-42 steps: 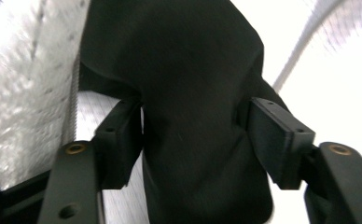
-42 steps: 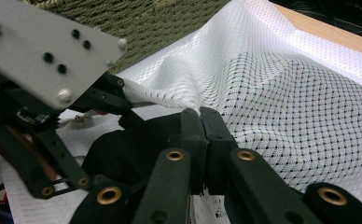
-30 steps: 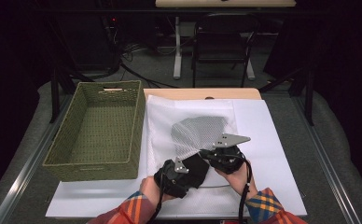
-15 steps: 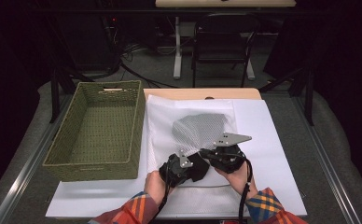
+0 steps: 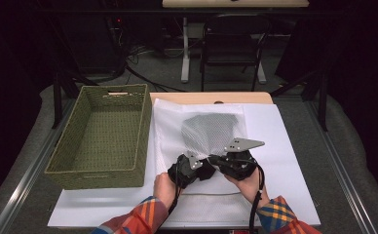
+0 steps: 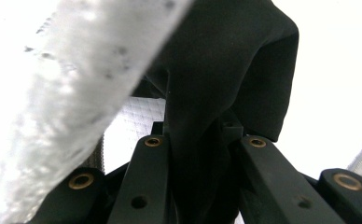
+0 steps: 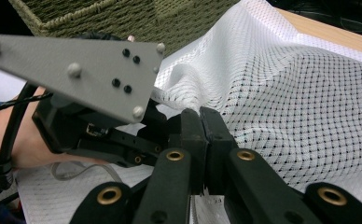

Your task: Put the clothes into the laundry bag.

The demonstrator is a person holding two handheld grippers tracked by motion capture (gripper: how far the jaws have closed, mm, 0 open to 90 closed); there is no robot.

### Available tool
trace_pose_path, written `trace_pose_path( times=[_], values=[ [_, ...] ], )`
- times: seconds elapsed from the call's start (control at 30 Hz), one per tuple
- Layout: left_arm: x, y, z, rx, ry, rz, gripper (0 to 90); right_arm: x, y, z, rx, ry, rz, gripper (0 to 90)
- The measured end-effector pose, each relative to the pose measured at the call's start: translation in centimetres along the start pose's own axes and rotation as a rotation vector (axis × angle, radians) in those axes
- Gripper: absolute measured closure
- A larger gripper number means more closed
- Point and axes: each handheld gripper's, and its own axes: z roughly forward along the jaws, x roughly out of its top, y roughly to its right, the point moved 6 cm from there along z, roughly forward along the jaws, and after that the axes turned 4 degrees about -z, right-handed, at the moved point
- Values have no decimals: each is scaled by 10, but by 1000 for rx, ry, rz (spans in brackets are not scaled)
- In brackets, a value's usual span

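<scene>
The left hand-held gripper (image 5: 197, 168) sits low at the near middle of the worktop (image 5: 294, 161); its jaws have just been closing, and in the left gripper view they pinch a fold of black cloth (image 6: 226, 93) between them. Just beside it, nearly touching, the right hand-held gripper (image 5: 221, 161) is clamped tight on the edge of a white mesh laundry bag (image 5: 209, 131) — in its own view the two black jaws meet on the netting (image 7: 309, 107). The bag lies spread on a white sheet, and a dark patch shows through the mesh just beyond both tools, where the black cloth lies inside. To the left of the bag — right alongside it — stands a green woven basket (image 5: 99, 170). Plaid sleeves (image 5: 138, 219) enter from the bottom edge.
</scene>
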Motion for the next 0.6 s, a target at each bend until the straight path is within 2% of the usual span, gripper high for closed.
trace_pose_path(
  times=[0.17, 0.6],
  values=[
    [3, -4, -1, -17, 26, -44, 796, 0, -1, 0, 1, 1, -1, 895],
    [9, -14, 1, 11, 71, -96, 797, 1, -2, 0, 9, 6, 2, 895]
  ],
)
